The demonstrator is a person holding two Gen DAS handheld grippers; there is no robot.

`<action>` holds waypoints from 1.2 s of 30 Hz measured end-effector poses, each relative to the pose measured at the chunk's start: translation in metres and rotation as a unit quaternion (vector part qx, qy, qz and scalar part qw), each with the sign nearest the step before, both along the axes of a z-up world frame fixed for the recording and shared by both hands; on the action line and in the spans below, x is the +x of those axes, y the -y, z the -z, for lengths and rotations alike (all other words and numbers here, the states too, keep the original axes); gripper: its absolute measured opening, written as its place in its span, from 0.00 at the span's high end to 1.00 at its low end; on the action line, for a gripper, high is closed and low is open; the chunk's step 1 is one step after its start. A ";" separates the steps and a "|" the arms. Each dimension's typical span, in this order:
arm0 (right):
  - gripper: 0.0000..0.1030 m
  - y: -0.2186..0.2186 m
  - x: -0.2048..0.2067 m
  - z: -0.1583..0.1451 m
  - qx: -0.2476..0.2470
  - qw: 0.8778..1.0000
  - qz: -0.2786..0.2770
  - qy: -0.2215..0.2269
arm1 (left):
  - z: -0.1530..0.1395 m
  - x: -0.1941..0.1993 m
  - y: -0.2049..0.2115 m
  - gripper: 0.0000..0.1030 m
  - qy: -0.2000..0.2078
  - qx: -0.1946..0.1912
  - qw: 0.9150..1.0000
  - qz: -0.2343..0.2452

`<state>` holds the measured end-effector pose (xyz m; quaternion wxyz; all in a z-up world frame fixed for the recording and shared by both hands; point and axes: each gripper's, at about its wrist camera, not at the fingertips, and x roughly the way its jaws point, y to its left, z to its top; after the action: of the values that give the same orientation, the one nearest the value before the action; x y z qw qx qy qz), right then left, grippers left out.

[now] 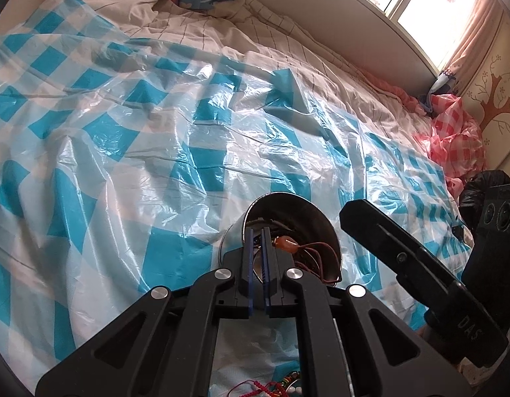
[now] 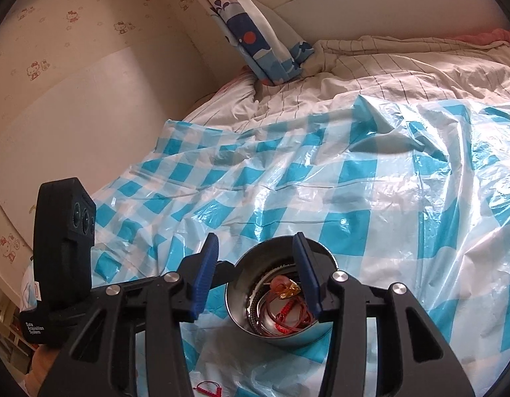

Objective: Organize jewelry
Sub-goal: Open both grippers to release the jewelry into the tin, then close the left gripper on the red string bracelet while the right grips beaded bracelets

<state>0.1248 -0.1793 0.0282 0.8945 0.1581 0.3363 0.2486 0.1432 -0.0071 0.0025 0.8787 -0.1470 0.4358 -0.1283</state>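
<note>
Two grippers work over a bed that is covered with a blue-and-white checked plastic sheet [image 2: 370, 178]. A round metal bowl [image 2: 241, 278] stands on this sheet, and it already holds jewelry: an orange bead pendant [image 2: 286, 287], a red knotted cord [image 2: 288, 319] and some thin dark bangles that lie along its inner wall.

The left gripper [image 1: 258, 235] has its jaws pressed together on the near rim of the bowl, so the thin metal wall is pinched between the blue pads; in the left wrist view the bowl looks a little tilted toward the camera. The right gripper [image 2: 256, 278] is above the bowl with its jaws standing apart, about half wide, and nothing is between them (the left finger is outside the rim, the right finger is over the inside). Its pads touch no jewelry.

More jewelry lies on the sheet near the person: in the left wrist view some red and coloured beads [image 1: 281, 387] show at the bottom edge, and in the right wrist view a small red cord piece [image 2: 207, 388] lies in front of the bowl.
</note>
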 end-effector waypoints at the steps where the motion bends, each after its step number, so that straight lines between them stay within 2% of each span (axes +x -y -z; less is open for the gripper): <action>1: 0.55 0.001 0.000 0.000 0.000 1.000 0.001 0.000 | 0.000 0.000 0.000 0.96 0.000 0.000 1.000 0.000; 13: 0.55 0.026 -0.005 -0.023 0.005 0.999 0.039 0.010 | -0.008 -0.010 -0.006 0.95 -0.001 0.024 1.000 0.007; 22: 0.55 0.035 -0.002 -0.006 -0.037 0.996 0.070 -0.042 | -0.010 -0.023 -0.017 0.87 -0.008 0.048 0.999 0.021; 24: 0.55 0.037 -0.004 -0.004 -0.030 0.996 0.070 -0.044 | -0.008 -0.024 -0.015 0.86 -0.018 0.046 0.998 0.045; 29: 0.55 0.031 -0.015 -0.010 -0.051 0.997 0.051 -0.039 | -0.003 -0.040 0.004 0.86 -0.030 0.073 0.991 0.108; 36: 0.55 0.023 -0.036 -0.016 -0.082 0.995 0.025 -0.044 | -0.001 -0.057 0.017 0.86 -0.038 0.087 0.984 0.148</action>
<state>0.0884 -0.2027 0.0444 0.8948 0.1033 0.3902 0.1907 0.0858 -0.0244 0.0030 0.8423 -0.0083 0.4954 -0.2125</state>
